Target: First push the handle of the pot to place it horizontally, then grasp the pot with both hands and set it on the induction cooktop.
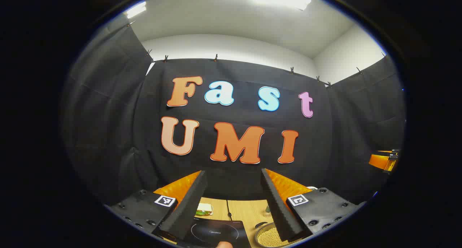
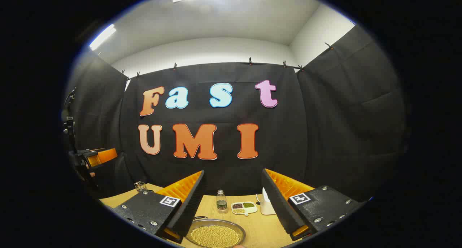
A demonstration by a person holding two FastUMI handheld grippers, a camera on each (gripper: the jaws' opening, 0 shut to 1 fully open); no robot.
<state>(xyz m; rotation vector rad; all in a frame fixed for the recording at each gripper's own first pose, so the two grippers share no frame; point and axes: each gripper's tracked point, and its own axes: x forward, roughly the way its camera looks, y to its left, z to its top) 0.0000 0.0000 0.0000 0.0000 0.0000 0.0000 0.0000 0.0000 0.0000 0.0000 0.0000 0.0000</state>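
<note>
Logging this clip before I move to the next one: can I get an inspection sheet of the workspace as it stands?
Surface: light wooden table, seam running along it in the left gripper view.
Job's things: black induction cooktop at the table's near edge; round metal pot filled with small yellowish beans stands on the table, to the right of the cooktop in the left gripper view, its dark handle toward the back.
Clutter: small bottle, divided dish of beans, white container, glass jar, sandwich.
Grippers: left gripper and right gripper both open, raised, holding nothing.
Cables: nothing seen.
Surroundings: black cloth walls, white ceiling, strip lights.
</note>
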